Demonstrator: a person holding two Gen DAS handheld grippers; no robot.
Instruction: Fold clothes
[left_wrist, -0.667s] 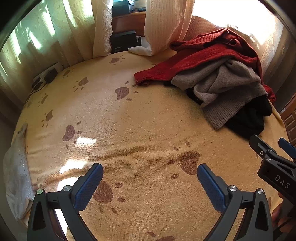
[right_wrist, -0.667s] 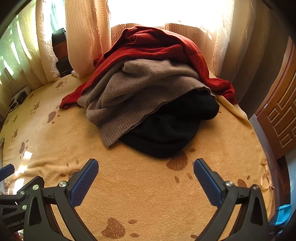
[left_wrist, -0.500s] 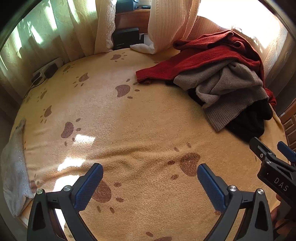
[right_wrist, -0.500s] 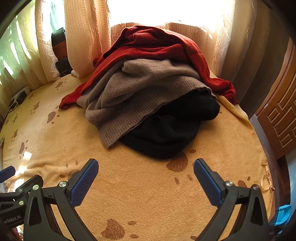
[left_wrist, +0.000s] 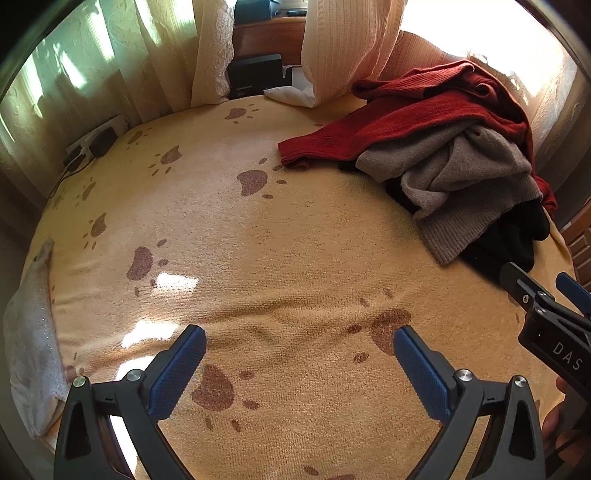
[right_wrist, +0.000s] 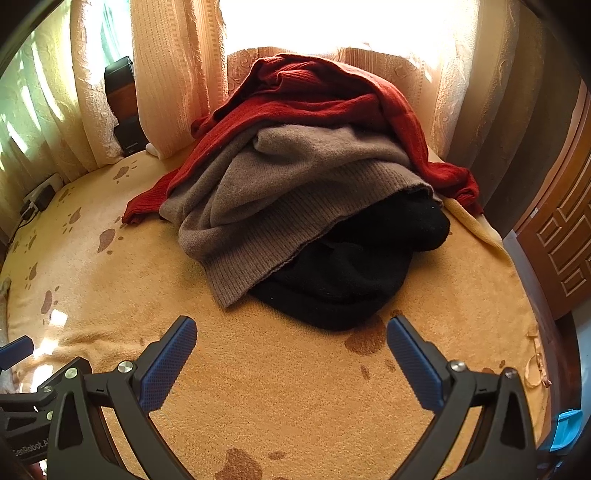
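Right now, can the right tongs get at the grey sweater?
Probably yes. The right tongs are open, pointing at the pile, and the grey sweater has its ribbed hem hanging free over the black garment, nothing between.

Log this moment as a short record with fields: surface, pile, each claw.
surface: yellow paw-print blanket
pile: red sweater on top, grey-brown sweater in the middle, black garment underneath, all unfolded
left claw: open, holds nothing, over bare blanket
right claw: open, holds nothing, facing the pile, not touching it
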